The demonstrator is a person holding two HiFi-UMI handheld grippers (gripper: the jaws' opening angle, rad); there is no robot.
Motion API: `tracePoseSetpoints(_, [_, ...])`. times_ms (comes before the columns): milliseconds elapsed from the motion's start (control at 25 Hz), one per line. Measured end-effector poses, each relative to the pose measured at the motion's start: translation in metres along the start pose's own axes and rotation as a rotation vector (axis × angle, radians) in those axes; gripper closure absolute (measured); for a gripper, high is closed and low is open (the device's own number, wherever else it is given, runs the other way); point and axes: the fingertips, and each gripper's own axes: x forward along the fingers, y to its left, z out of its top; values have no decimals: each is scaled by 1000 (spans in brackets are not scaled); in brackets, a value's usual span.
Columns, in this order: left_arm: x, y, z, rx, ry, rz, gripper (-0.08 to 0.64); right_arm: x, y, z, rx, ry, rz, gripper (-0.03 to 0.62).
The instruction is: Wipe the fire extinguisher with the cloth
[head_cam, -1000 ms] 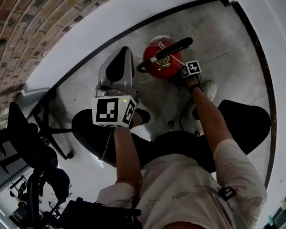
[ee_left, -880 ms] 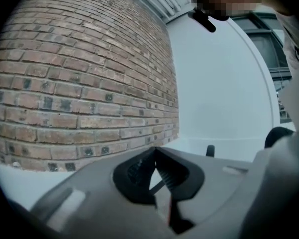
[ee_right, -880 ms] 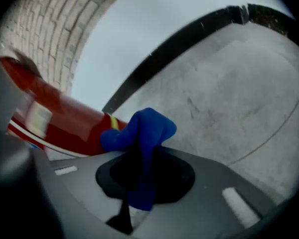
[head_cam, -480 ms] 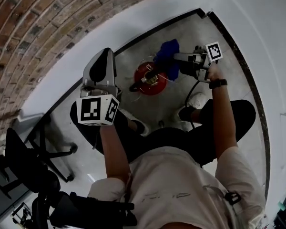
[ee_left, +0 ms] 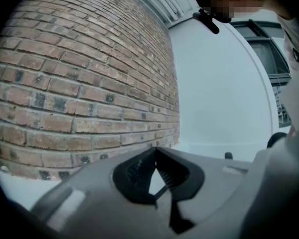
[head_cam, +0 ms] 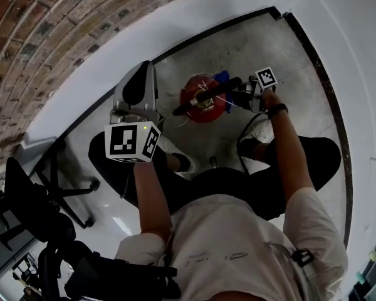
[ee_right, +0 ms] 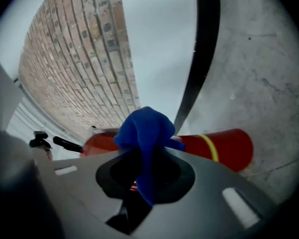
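The red fire extinguisher (head_cam: 202, 100) stands on the concrete floor in front of the person's feet, its black handle (head_cam: 207, 95) across the top. My right gripper (head_cam: 238, 91) is at its right side, shut on the blue cloth (head_cam: 222, 77), which rests at the cylinder's upper right. In the right gripper view the blue cloth (ee_right: 144, 132) bunches out of the shut right gripper (ee_right: 147, 156), with the fire extinguisher (ee_right: 217, 147) and its yellow band just behind it. My left gripper (head_cam: 144, 68) is held up left of the extinguisher, away from it. In the left gripper view the left gripper (ee_left: 156, 149) is shut and empty, facing the brick wall.
A brick wall (head_cam: 31, 36) and a white wall with a black baseboard (head_cam: 175, 47) curve round the corner behind the extinguisher. A black office chair (head_cam: 41, 190) stands at the left. The person's shoes (head_cam: 258, 130) are just right of the extinguisher.
Half a second ago the right gripper held the cloth up above the extinguisher; it has now come down against the cylinder's right side. The left gripper has stayed raised.
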Motion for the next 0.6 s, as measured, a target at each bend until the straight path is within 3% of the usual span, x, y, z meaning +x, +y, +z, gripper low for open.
tracePoseSetpoints(240, [3,1,-26,-1,61,19,558,-19,-136,-1,-179,43,-449,535])
tracePoseSetpoints(400, [3,8,-34,-27,96,57,558,-29,-205,-16,-235,180,-719,537])
tracePoseSetpoints(480, [5,10,-36,-21,100,59,558,-32,-217,-15,-251,230,-789,537])
tracePoseSetpoints(600, [8,14,-31,-14,94,50,558,-31,-205,-3,-283,277,-807,535])
